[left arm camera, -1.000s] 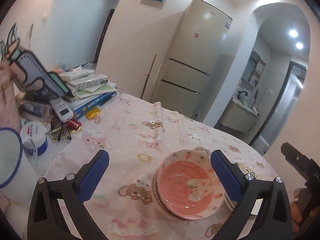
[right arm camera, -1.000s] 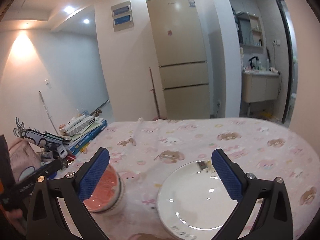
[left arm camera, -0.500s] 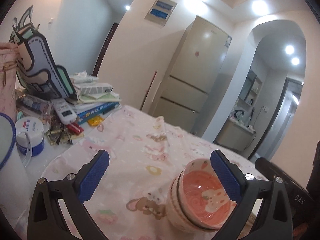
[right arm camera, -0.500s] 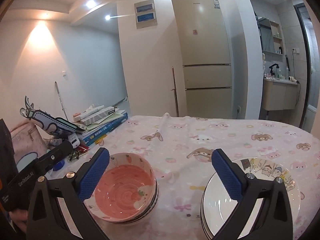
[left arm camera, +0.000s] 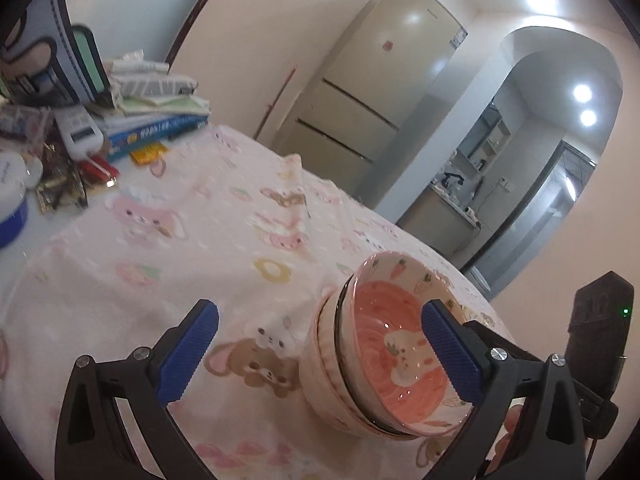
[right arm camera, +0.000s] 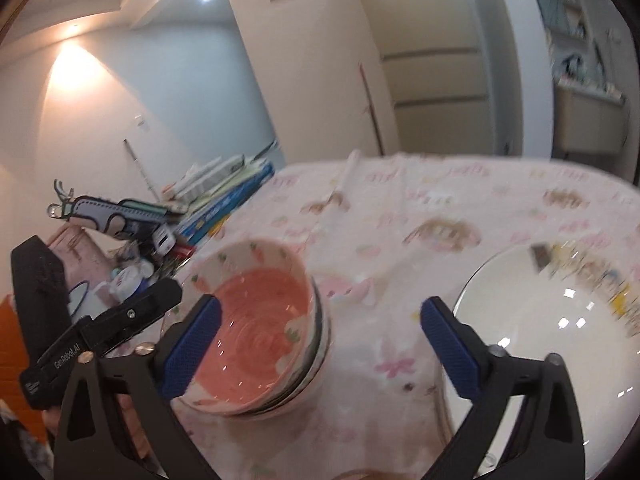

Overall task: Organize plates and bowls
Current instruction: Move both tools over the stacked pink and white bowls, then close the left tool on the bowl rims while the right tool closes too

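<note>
At the surface's (left arm camera: 120, 292) left edge sits a pile of books (left arm camera: 156, 120) and clutter; your left hand-held gripper (left arm camera: 320, 344) hangs released, its right pad over the pink bowl stack (left arm camera: 384, 352) without pressing it; that stack stands toward the near edge on the pink cloth; your right hand-held gripper (right arm camera: 320, 344) is closing with only cloth between its jaws, bowls beside its left pad; the white plate (right arm camera: 552, 320) lies at the near right.

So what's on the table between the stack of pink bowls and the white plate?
Only bare bunny-print tablecloth; the right wrist view shows nothing standing between the pink bowls and the white plate.
</note>
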`<action>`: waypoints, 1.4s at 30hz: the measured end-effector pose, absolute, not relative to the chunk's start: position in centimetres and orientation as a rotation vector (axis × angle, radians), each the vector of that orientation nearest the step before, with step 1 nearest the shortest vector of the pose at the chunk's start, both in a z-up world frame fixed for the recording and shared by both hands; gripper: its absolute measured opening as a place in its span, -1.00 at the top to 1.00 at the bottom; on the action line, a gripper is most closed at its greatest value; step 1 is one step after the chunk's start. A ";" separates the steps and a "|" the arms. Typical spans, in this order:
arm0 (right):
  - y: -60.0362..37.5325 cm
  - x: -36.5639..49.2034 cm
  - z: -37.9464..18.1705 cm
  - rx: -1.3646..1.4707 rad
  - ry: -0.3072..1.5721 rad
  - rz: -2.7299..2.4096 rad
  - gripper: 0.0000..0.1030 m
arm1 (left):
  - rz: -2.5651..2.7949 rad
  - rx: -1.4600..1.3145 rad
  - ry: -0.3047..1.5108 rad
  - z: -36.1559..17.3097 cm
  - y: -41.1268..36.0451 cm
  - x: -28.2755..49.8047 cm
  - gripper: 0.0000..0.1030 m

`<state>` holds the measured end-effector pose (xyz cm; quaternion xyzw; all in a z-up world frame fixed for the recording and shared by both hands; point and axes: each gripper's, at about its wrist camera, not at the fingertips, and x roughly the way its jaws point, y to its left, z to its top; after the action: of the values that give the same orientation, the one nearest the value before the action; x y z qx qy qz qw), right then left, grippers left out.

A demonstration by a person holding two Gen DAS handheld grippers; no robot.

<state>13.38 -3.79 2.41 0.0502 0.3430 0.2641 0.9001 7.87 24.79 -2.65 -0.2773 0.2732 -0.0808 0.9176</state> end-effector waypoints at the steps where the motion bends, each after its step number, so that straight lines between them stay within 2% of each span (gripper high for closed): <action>1: -3.6 13.6 1.9 0.115 0.737 0.553 -0.76 | -0.167 -0.573 0.579 -2.9 24.6 8.1 -0.97; 5: -2.3 14.7 0.3 0.097 0.848 0.520 -0.57 | -0.192 -0.561 0.622 -3.4 23.8 8.7 -0.81; 8: -1.3 14.9 -0.7 0.102 0.946 0.499 -0.54 | -0.180 -0.527 0.638 -3.6 23.1 8.9 -0.72; 15: 0.8 14.6 -1.3 0.062 0.986 0.418 -0.48 | -0.140 -0.480 0.665 -4.0 22.5 9.0 -0.52; 16: 0.9 14.7 -1.3 0.061 0.988 0.412 -0.41 | -0.147 -0.483 0.667 -4.0 22.4 9.0 -0.48; 20: 1.9 14.5 -1.1 0.032 1.004 0.428 -0.21 | -0.162 -0.512 0.682 -4.3 22.6 9.2 -0.47; 25: 2.3 14.8 -1.0 0.049 1.032 0.445 -0.12 | -0.175 -0.554 0.688 -4.6 22.7 9.3 -0.47; 30: 2.1 16.3 -1.7 0.205 1.125 0.478 -0.02 | -0.178 -0.565 0.689 -4.6 22.8 9.2 -0.47; 35: 0.9 17.5 -2.8 0.396 1.192 0.492 0.19 | -0.178 -0.538 0.684 -4.3 22.3 9.1 -0.46; 42: 0.3 17.6 -3.5 0.541 1.156 0.452 0.22 | -0.248 -0.551 0.709 -4.6 21.6 9.4 -0.26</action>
<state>17.57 0.28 -3.54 0.2505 0.5347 0.2093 0.7795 9.41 21.56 -4.64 -0.2656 0.3420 -0.1196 0.8934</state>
